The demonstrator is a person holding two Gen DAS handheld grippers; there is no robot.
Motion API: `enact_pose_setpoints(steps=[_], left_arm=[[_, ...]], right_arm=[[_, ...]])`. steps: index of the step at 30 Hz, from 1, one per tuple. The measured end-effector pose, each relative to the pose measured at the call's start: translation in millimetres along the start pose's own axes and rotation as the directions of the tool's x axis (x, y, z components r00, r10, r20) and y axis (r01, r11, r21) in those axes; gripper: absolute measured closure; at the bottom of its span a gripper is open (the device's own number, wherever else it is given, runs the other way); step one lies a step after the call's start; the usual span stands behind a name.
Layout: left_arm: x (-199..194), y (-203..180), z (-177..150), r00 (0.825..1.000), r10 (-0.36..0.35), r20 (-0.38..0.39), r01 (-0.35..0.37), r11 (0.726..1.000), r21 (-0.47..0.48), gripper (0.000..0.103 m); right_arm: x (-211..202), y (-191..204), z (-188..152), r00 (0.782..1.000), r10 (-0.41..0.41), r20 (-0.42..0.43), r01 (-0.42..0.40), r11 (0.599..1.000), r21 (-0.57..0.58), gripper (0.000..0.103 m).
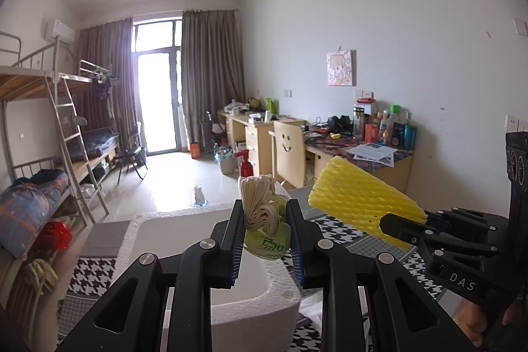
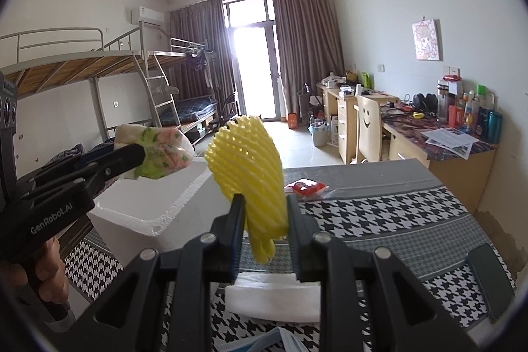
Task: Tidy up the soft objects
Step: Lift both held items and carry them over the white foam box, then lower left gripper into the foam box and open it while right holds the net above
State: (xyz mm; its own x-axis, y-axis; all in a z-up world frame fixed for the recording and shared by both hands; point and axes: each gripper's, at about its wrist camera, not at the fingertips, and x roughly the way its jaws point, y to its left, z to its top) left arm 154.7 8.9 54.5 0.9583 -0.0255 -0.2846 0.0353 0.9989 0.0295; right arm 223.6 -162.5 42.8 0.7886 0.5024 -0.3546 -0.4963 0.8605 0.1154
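**Both tongs loaded above the foam box**

Left tongs (image 1: 265, 228) clamp a green tissue pack (image 1: 269, 244) over the white foam box (image 1: 171, 230). Right tongs (image 2: 265, 228) clamp a yellow foam net (image 2: 250, 167) above the checked table (image 2: 379, 213).

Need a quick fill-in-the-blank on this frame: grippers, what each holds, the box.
The left gripper is shut on a green ____ pack.
The right gripper grips a ____ foam net.
The left gripper hovers above a white ____ box.

Missing: tissue; yellow; foam
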Motion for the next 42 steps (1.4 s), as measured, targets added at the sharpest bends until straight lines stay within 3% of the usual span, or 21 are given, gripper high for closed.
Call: enact_pose_setpoints(steps=[22, 32, 42], left_arm=[[12.6, 23.5, -1.8, 0.993, 0.117, -0.027, -0.118, 0.993, -0.031, 0.077], [20.5, 41.7, -4.1, 0.981, 0.173, -0.086, -0.180, 0.981, -0.077, 0.077], [32.9, 42.7, -5.0, 0.979, 0.165, -0.115, -0.176, 0.980, -0.093, 0.077]], right_arm=[[21.6, 24.8, 11.7, 0.996, 0.082, -0.024, -0.083, 0.996, -0.041, 0.075], [30.4, 37.6, 16.1, 0.992, 0.118, -0.044, -0.121, 0.991, -0.065, 0.075], [39.4, 42.3, 21.8, 0.991, 0.121, -0.059, -0.125, 0.990, -0.070, 0.075]])
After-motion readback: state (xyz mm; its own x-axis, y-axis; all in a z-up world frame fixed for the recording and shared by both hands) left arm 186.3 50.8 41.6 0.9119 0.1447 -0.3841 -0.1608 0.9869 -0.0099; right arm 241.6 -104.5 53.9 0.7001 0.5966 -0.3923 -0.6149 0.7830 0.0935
